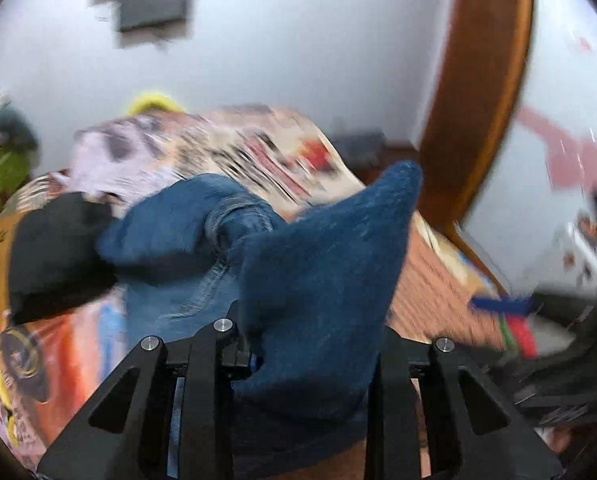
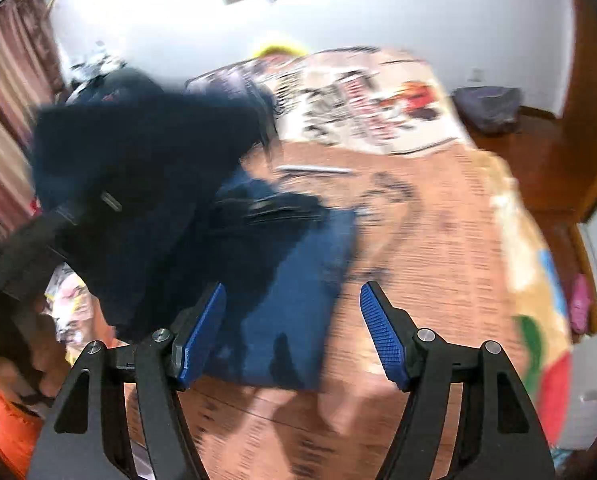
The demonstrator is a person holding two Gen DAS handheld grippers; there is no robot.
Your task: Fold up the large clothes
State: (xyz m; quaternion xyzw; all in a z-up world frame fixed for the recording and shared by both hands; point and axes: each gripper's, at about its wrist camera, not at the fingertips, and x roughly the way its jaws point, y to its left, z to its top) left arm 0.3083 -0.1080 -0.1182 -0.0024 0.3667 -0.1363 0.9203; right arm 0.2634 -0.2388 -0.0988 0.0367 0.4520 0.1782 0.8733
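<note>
Left wrist view: blue denim jeans (image 1: 314, 264) bunched in the left gripper (image 1: 310, 344), lifted above the patterned bed (image 1: 430, 280).

Left fingers are narrow, clamped on a fold of cloth that rears up toward 12 o'clock. Over on the right wrist view, the right gripper (image 2: 292, 332) stands wide and empty, blue pads (image 2: 382, 336) bare, with the jeans (image 2: 282, 300) lying flat on the bed from 12 round to 10 o'clock, long axis running up-left. My read: the right hand is nearer that flat free edge and should take it.
</note>
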